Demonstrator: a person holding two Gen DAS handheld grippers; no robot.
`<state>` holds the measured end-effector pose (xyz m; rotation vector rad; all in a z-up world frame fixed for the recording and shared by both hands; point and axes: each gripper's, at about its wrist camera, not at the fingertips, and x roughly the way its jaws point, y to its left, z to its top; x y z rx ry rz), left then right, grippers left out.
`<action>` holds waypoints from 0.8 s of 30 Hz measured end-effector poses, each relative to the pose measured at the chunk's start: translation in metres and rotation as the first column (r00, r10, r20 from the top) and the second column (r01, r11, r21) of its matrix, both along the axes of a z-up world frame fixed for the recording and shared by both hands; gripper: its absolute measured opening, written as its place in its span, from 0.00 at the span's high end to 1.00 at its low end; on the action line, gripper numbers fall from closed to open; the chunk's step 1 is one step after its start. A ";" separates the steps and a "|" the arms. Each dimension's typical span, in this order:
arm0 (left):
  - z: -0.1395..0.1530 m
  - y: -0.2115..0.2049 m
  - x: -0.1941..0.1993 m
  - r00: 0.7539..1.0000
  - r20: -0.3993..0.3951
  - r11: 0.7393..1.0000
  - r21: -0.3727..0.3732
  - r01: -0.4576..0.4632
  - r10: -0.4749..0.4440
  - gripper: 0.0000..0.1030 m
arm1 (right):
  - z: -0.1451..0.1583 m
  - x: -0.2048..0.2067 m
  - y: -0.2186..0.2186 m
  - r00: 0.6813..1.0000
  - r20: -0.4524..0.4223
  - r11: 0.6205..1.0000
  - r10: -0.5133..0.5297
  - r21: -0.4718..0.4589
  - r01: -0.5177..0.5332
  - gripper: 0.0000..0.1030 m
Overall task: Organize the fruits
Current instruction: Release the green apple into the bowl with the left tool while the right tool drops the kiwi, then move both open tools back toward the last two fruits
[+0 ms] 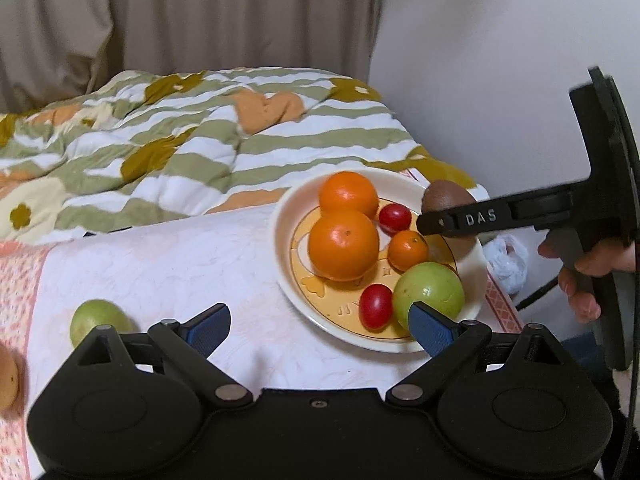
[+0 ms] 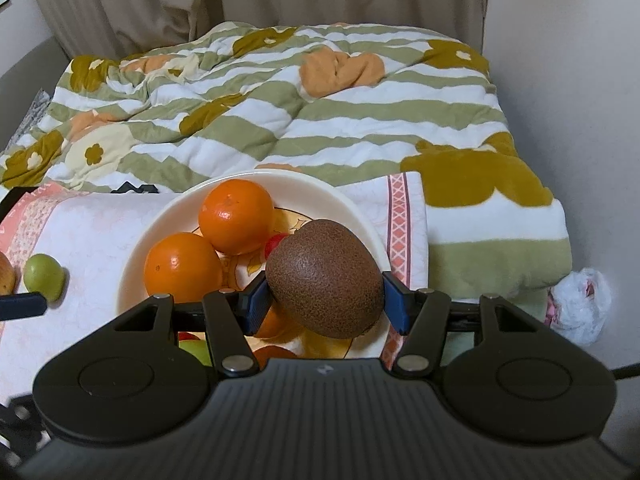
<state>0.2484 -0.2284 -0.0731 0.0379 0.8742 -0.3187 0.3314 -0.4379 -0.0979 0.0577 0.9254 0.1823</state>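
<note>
- At the far left, an orange-tan fruit (image 1: 7, 380) is cut off by the frame edge; its kind cannot be told.
- A loose green fruit (image 1: 98, 322) lies on the counter (image 1: 180, 264) just beyond the left gripper (image 1: 320, 330), whose jaws stand wide apart and empty; its left linkage hides part of the fruit.
- The right pad overlaps the green fruit on the plate (image 1: 430, 294) in the left wrist view; a sideways swing could knock it or the cherry tomato (image 1: 375, 306) off the plate (image 1: 282, 248).
- The right gripper (image 2: 326, 300) has its jaws clamped on a kiwi (image 2: 324, 278) above the plate's right side.
- Released high, it could roll over the rim or strike the small orange (image 1: 408, 250) beneath; the landing spot is hidden.
</note>
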 end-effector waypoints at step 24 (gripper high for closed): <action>0.037 0.024 -0.056 0.988 0.101 0.993 -0.046 -0.108 0.112 0.05 | 0.053 -0.061 0.000 0.994 0.111 1.000 0.000 -0.004 0.001 0.00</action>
